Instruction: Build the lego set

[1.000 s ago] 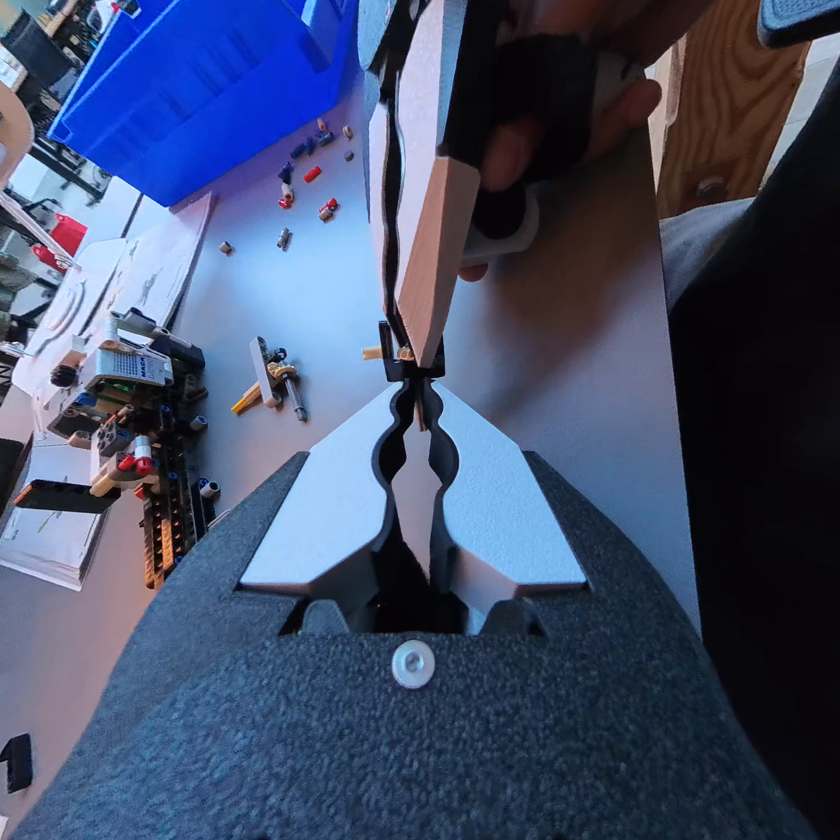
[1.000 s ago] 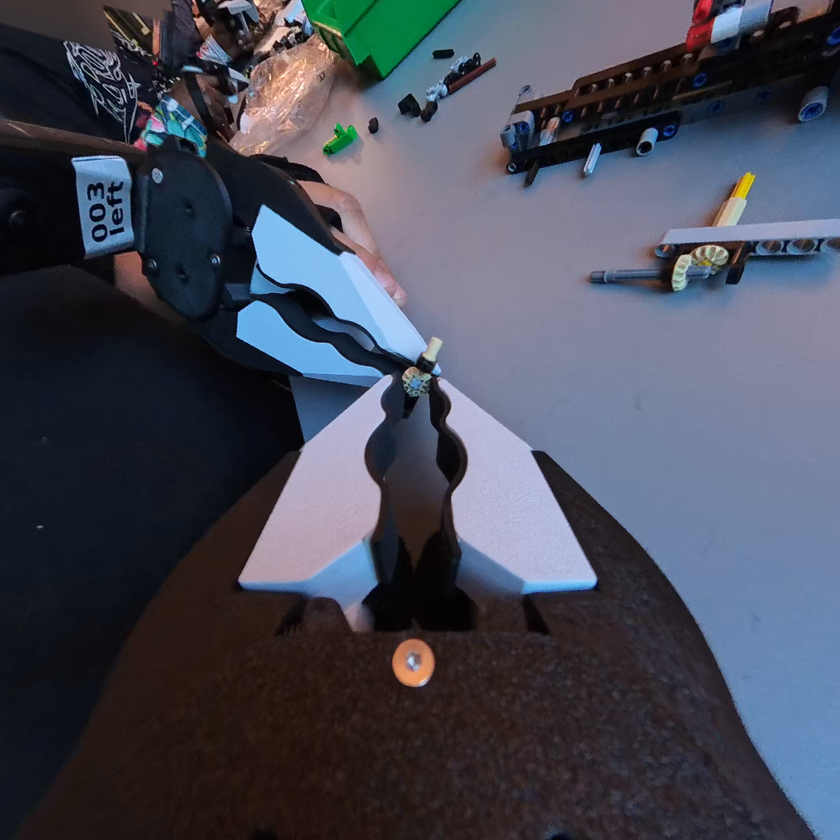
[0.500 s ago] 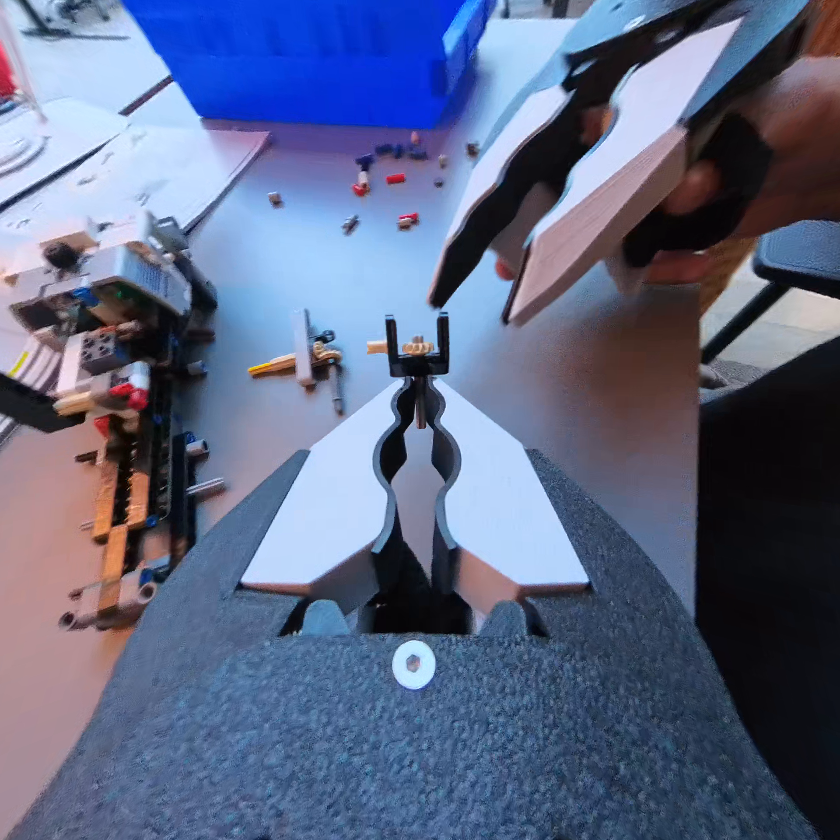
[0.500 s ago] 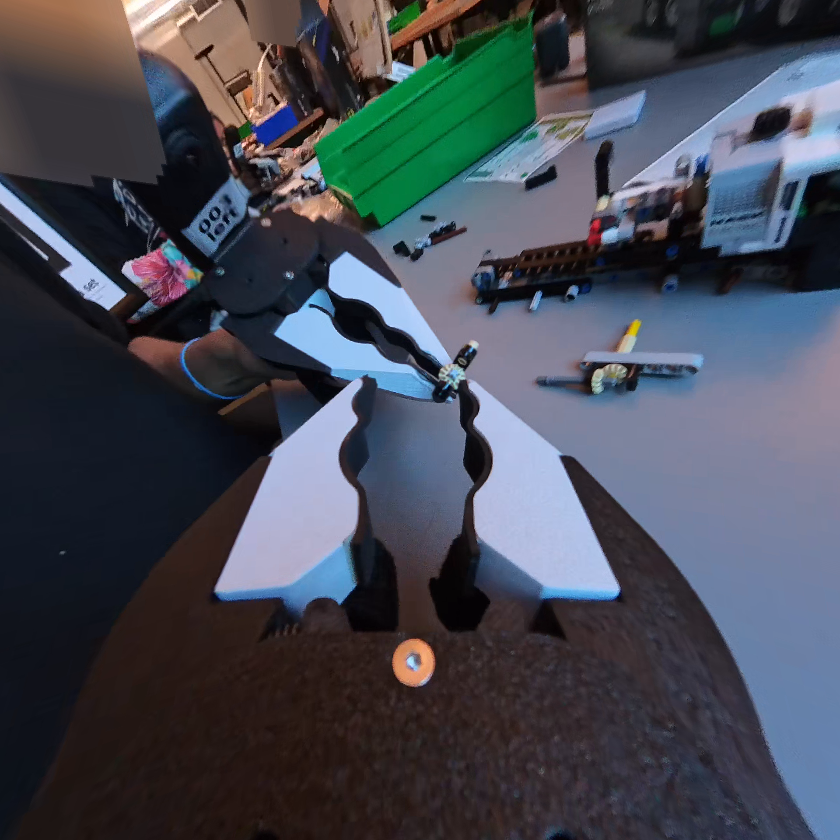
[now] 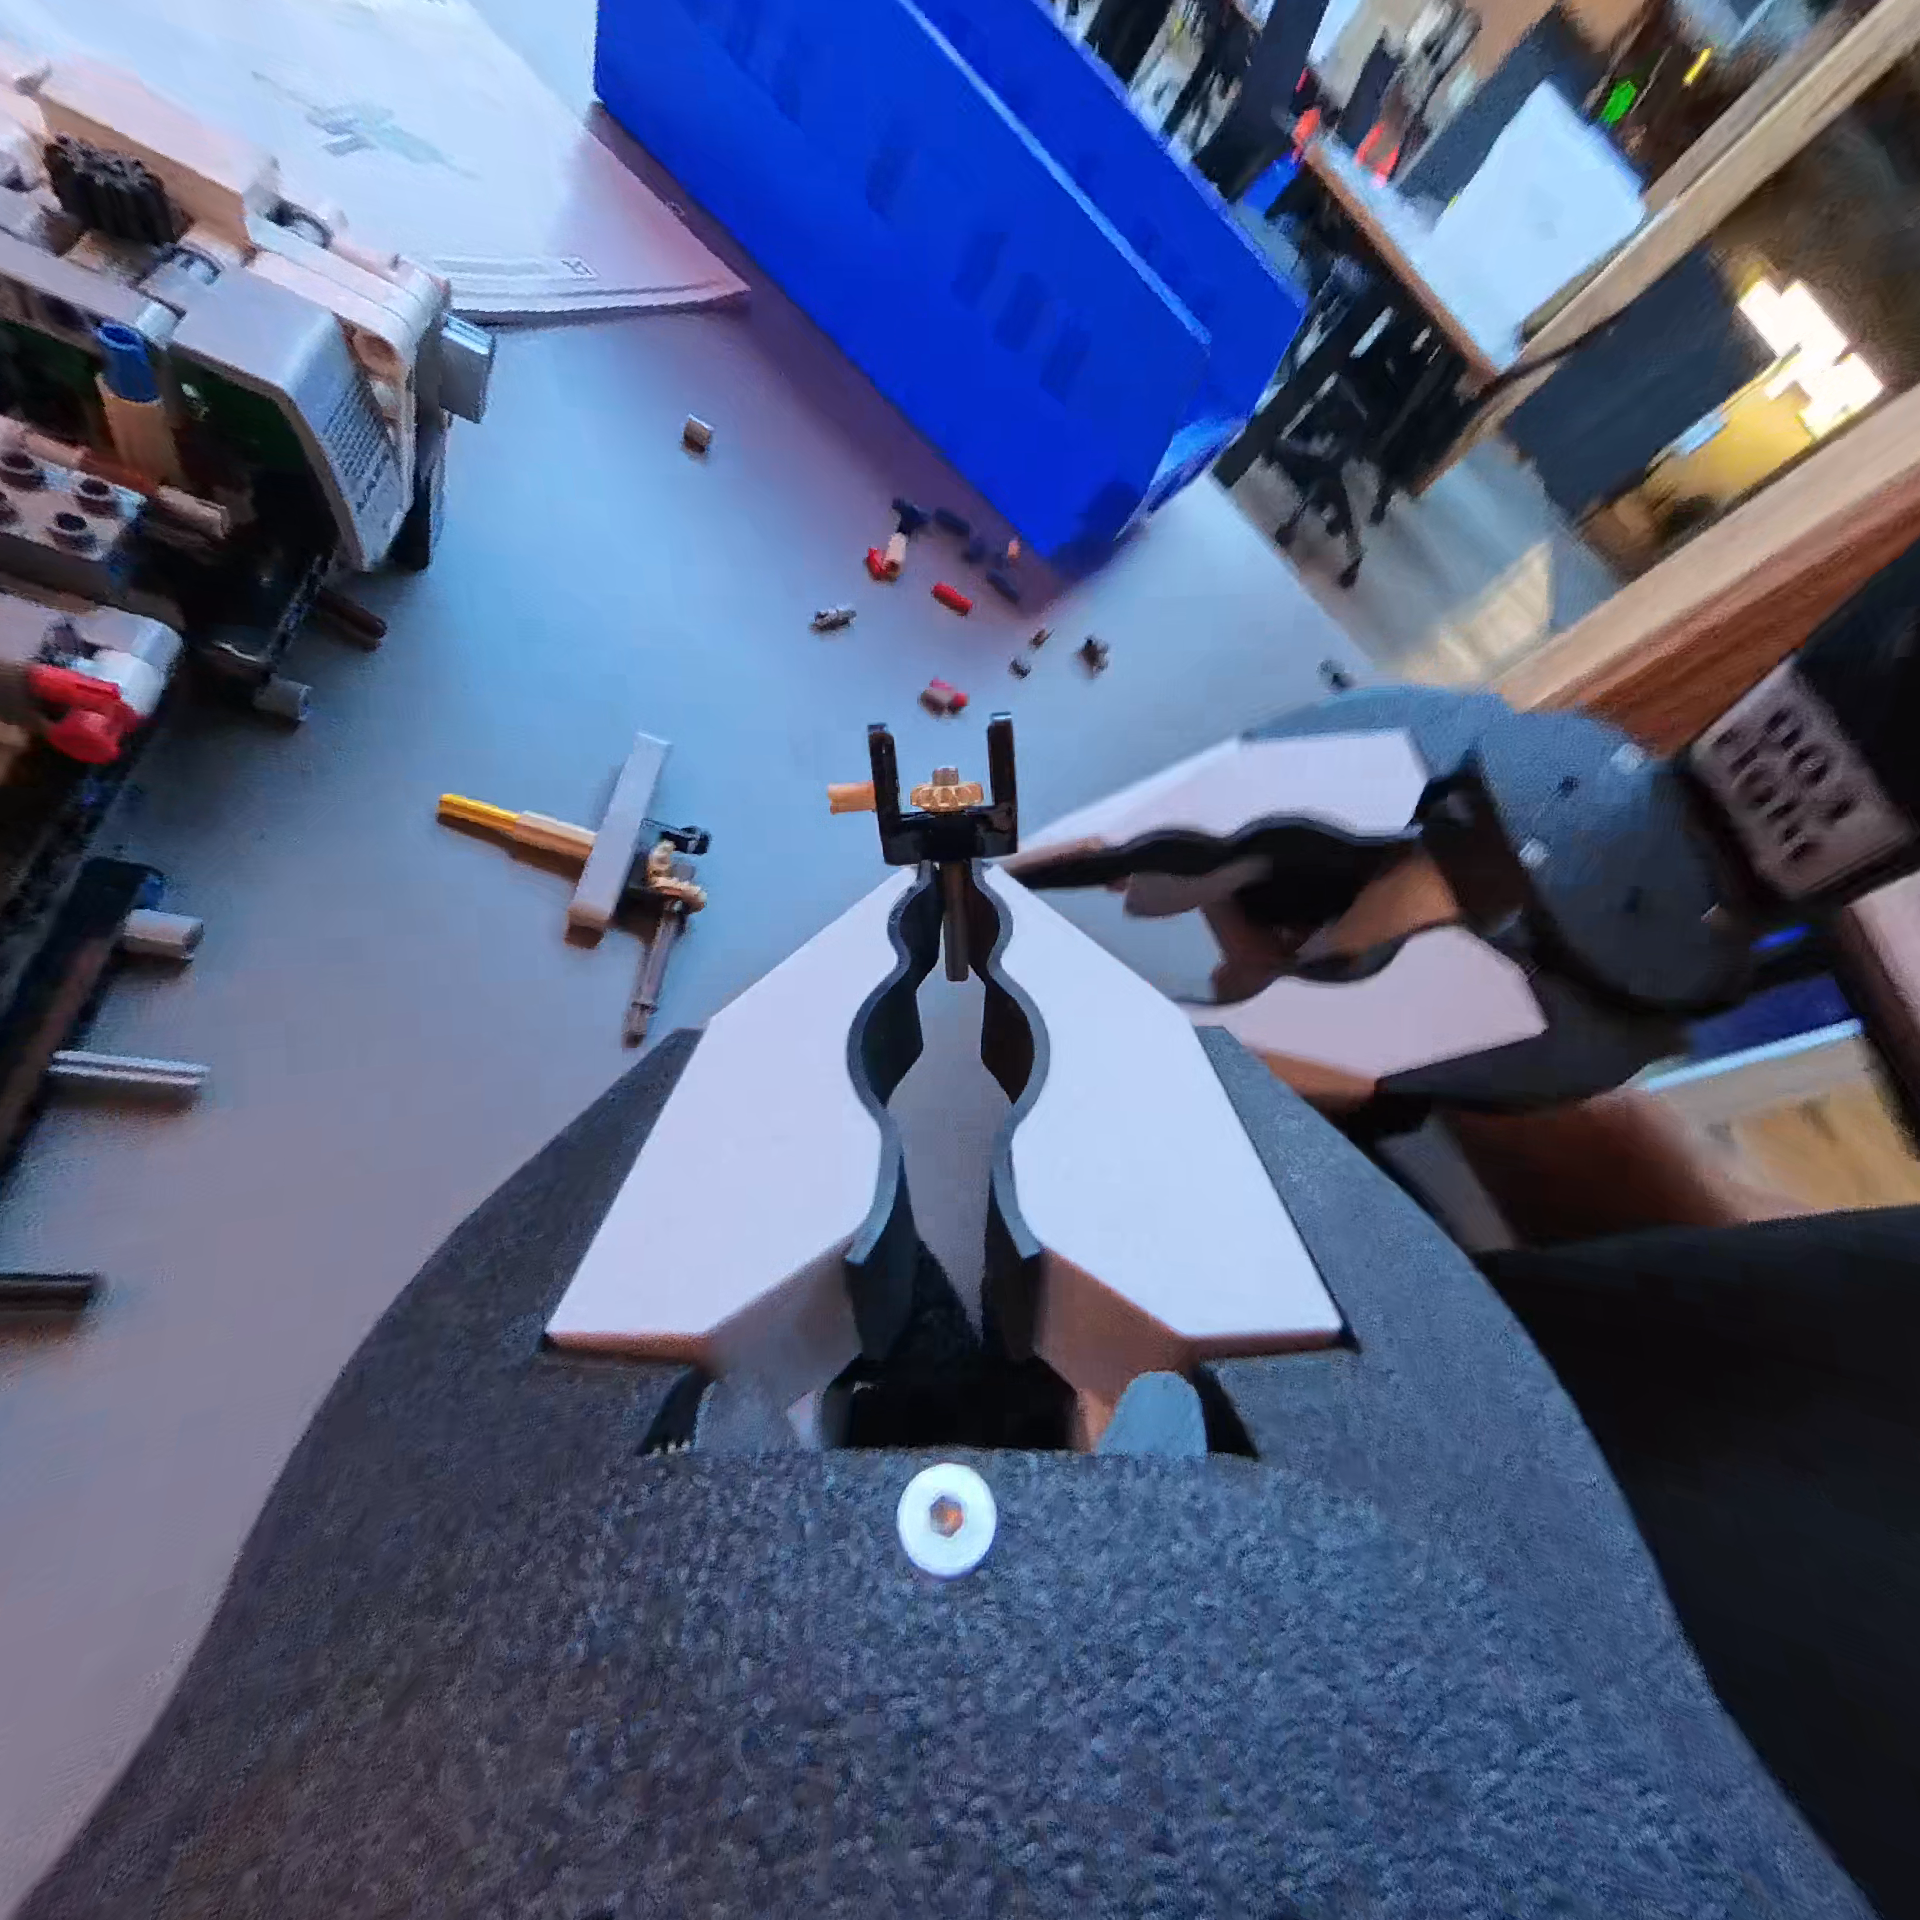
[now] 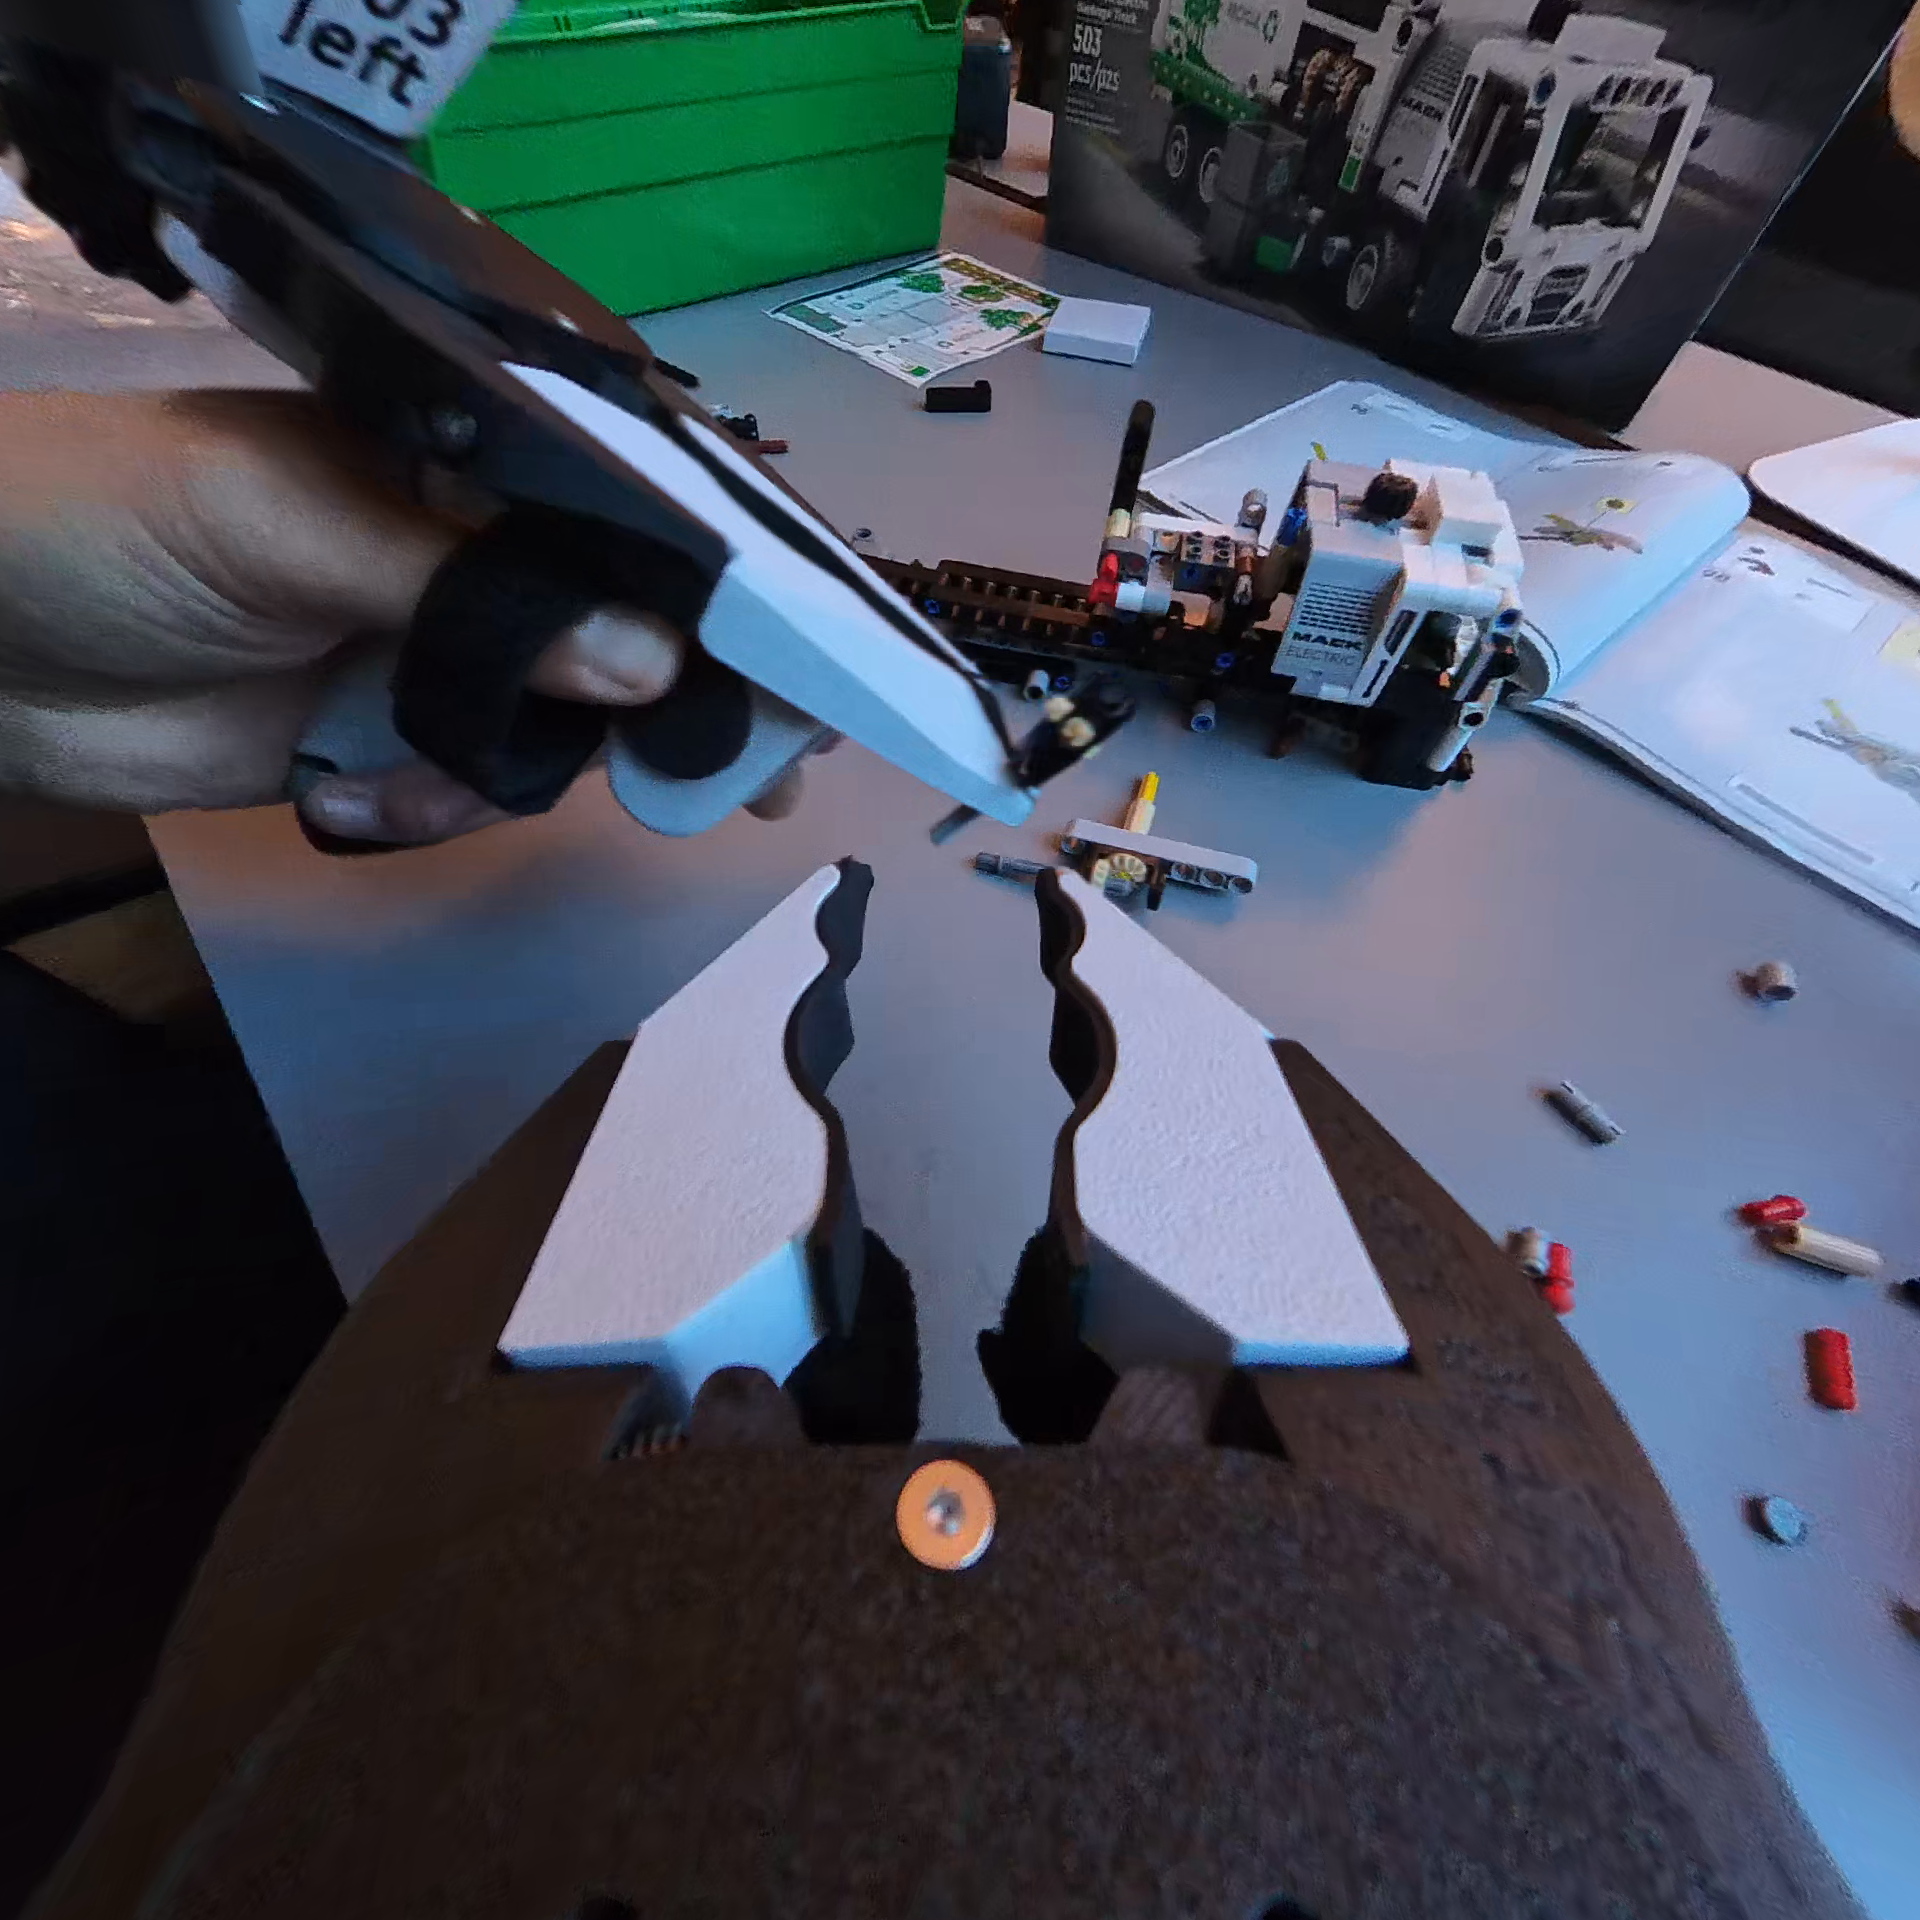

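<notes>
My left jaws clamp the axle of the black bevel-gear bracket (image 5: 940, 805); my right jaws gape empty, so next I'd fetch a pin off the desk (image 6: 1455, 1039).

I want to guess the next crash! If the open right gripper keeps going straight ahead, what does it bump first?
Probably the small grey beam with the tan gear lying on the table just past the right gripper. The left gripper sits up and left, likely out of line; depth is unclear.

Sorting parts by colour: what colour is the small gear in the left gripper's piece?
Tan, inside a black bracket the left gripper holds; the gear shows best in the left wrist view.
</notes>
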`<state>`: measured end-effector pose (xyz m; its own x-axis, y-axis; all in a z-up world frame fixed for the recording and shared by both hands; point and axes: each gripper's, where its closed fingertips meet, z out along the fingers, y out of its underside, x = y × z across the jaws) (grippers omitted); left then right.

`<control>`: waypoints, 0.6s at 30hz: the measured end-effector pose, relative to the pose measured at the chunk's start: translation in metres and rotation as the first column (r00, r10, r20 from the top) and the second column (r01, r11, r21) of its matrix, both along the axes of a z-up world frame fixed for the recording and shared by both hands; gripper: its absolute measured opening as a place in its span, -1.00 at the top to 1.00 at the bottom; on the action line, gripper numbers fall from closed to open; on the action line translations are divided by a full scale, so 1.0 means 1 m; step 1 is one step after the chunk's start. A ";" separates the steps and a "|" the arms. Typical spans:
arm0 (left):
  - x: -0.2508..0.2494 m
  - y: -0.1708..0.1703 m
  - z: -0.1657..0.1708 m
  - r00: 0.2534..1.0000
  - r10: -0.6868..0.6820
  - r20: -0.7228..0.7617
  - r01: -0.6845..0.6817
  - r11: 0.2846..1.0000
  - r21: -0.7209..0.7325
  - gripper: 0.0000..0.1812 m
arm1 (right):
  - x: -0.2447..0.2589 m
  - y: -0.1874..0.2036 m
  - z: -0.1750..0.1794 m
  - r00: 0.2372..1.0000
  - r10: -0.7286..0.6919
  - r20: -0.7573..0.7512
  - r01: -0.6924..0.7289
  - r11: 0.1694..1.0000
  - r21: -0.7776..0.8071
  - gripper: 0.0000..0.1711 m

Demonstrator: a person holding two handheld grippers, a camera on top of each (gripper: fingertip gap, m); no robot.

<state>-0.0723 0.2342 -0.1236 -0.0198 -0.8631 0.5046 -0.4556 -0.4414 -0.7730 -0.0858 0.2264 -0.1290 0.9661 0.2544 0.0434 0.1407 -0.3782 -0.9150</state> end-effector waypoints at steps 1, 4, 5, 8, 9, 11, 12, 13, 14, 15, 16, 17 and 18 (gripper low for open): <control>0.004 -0.002 0.003 1.000 0.014 0.021 -0.013 0.998 -0.056 0.98 | -0.001 0.000 0.000 1.000 0.000 -0.014 0.000 1.000 0.004 0.63; 0.012 -0.009 0.013 0.995 0.054 0.080 -0.034 0.972 -0.233 0.98 | 0.008 0.001 0.000 0.999 -0.047 -0.015 0.048 0.998 0.035 0.72; 0.014 -0.010 0.012 0.994 0.071 0.082 -0.047 0.962 -0.270 0.98 | 0.012 0.000 0.001 0.998 -0.060 -0.006 0.061 0.997 0.052 0.73; 0.018 -0.015 0.009 0.992 0.092 0.083 -0.059 0.937 -0.343 0.98 | 0.020 -0.003 0.005 0.997 -0.070 -0.017 0.072 0.993 0.097 0.79; 0.020 -0.016 0.009 0.991 0.099 0.084 -0.062 0.929 -0.364 0.98 | 0.021 -0.003 0.005 0.998 -0.061 -0.029 0.063 0.993 0.096 0.81; 0.024 -0.017 0.009 0.989 0.121 0.084 -0.079 0.918 -0.389 0.98 | 0.020 -0.004 0.003 0.998 -0.031 -0.048 0.035 0.996 0.084 0.93; 0.026 -0.016 0.010 0.987 0.133 0.089 -0.087 0.914 -0.396 0.98 | 0.023 -0.004 0.004 0.998 -0.032 -0.056 0.037 0.995 0.091 0.93; 0.028 -0.015 0.011 0.985 0.142 0.095 -0.093 0.910 -0.403 0.98 | 0.025 -0.003 0.005 0.997 -0.036 -0.066 0.042 0.995 0.092 0.94; 0.029 -0.014 0.012 0.984 0.149 0.095 -0.098 0.908 -0.408 0.98 | 0.027 -0.003 0.005 0.995 -0.038 -0.091 0.045 0.995 0.083 0.95; 0.030 -0.013 0.012 0.984 0.151 0.095 -0.100 0.908 -0.406 0.98 | 0.029 -0.003 0.005 0.989 -0.034 -0.142 0.044 0.997 0.069 0.96; 0.031 -0.013 0.013 0.984 0.150 0.097 -0.100 0.912 -0.398 0.98 | 0.030 -0.002 0.006 0.977 -0.027 -0.212 0.039 0.998 0.052 0.96; 0.031 -0.012 0.014 0.984 0.148 0.103 -0.097 0.917 -0.386 0.98 | 0.030 -0.002 0.007 0.951 -0.015 -0.308 0.028 0.999 0.037 0.97; 0.031 -0.012 0.016 0.984 0.143 0.110 -0.093 0.924 -0.372 0.98 | 0.029 -0.002 0.010 0.907 0.005 -0.421 0.005 1.000 0.023 0.97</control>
<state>-0.0411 0.2221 -0.1081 -0.0177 -0.6205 0.7840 -0.2877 -0.7478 -0.5984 -0.0564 0.2244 -0.1194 0.8958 0.2581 -0.3619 -0.2598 -0.3567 -0.8974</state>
